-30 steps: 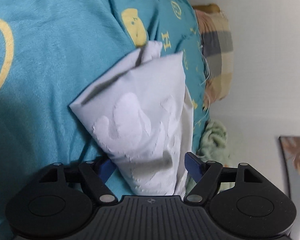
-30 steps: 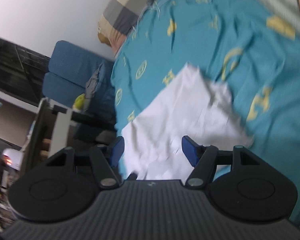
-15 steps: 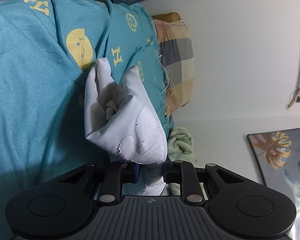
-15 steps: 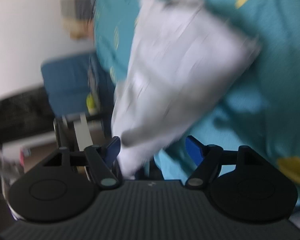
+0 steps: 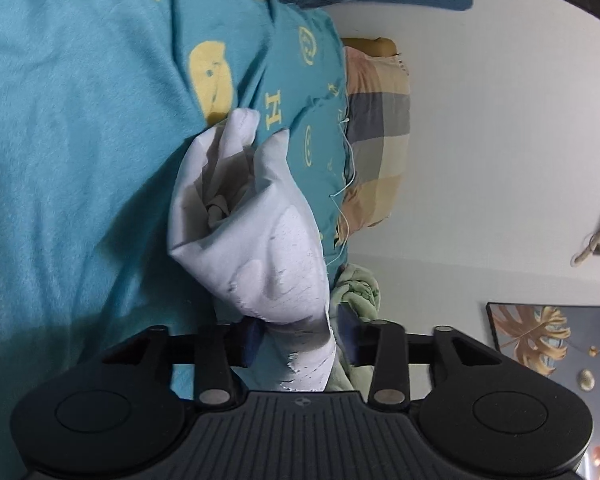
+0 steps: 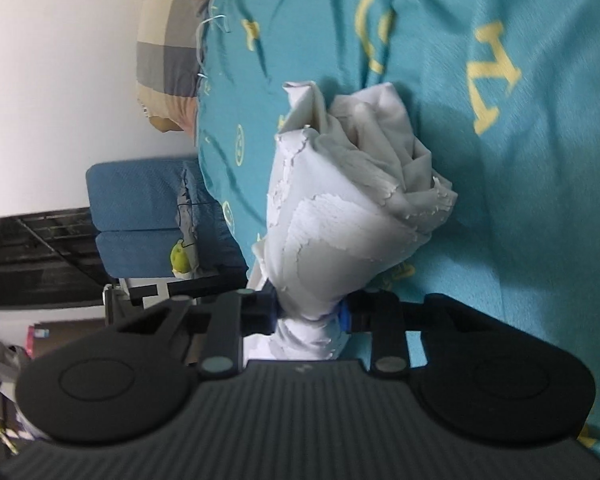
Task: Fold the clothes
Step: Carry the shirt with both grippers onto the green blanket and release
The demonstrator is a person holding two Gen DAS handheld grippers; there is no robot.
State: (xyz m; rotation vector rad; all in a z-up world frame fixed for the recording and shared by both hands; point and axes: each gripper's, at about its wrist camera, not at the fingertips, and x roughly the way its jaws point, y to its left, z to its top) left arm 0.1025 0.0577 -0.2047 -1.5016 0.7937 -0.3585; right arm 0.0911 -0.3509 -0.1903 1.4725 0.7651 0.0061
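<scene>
Both tools, left tool (image 5: 300, 338) and right tool (image 6: 309, 312), clench bunched edges of a white printed cloth garment (image 6: 352, 216) above a teal patterned bedspread (image 6: 520, 200), which spreads bare around it.

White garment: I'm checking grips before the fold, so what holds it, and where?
Both hold it: the left hand-held gripper pinches one bunched edge of the white garment, the right hand-held gripper another gathered end.

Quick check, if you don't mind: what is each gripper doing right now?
Left gripper: closed on the white garment.
Right gripper: closed on the same white garment.
</scene>
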